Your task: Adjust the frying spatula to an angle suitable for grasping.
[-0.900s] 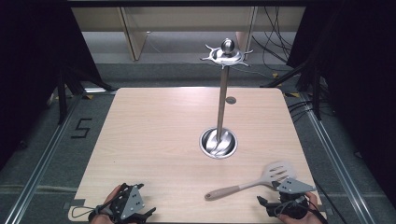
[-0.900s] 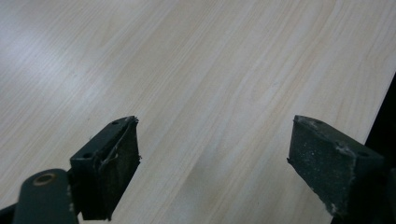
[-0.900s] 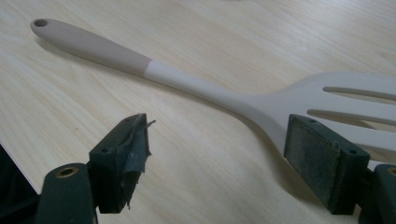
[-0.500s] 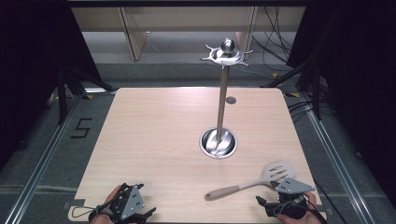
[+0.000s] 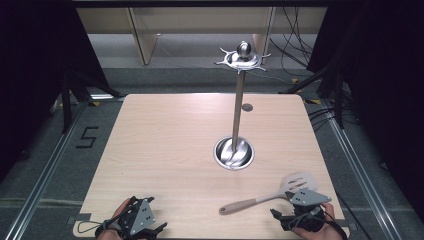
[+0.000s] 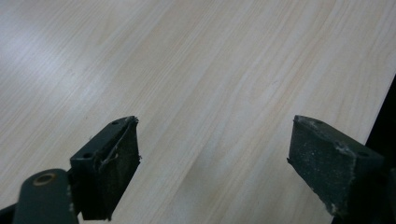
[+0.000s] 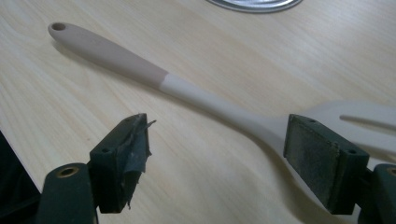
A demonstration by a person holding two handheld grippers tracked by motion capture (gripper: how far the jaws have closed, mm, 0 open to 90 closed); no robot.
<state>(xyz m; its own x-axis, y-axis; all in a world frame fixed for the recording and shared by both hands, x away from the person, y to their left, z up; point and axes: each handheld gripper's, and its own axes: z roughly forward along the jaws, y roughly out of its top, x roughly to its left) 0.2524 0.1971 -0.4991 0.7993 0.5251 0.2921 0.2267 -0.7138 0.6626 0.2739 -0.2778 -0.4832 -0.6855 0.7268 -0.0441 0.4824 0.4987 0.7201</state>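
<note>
A spatula [image 5: 260,200] with a beige handle and a pale slotted head lies flat on the wooden table [image 5: 165,150] near its front right edge. My right gripper [image 5: 296,206] sits just behind the head, held by a hand. In the right gripper view the gripper [image 7: 217,140] stands open, with the spatula [image 7: 187,88] lying across just beyond its tips and its neck close to the right jaw; neither pad presses on it. My left gripper [image 5: 137,217] rests at the front left, open [image 6: 215,144] over bare wood.
A tall metal stand [image 5: 236,115] rises from a round steel base [image 5: 233,152] right of the table's middle, with a ring of hooks at its top [image 5: 243,57]. The base's rim [image 7: 254,4] lies beyond the spatula. A small dark disc [image 5: 247,107] lies behind the stand.
</note>
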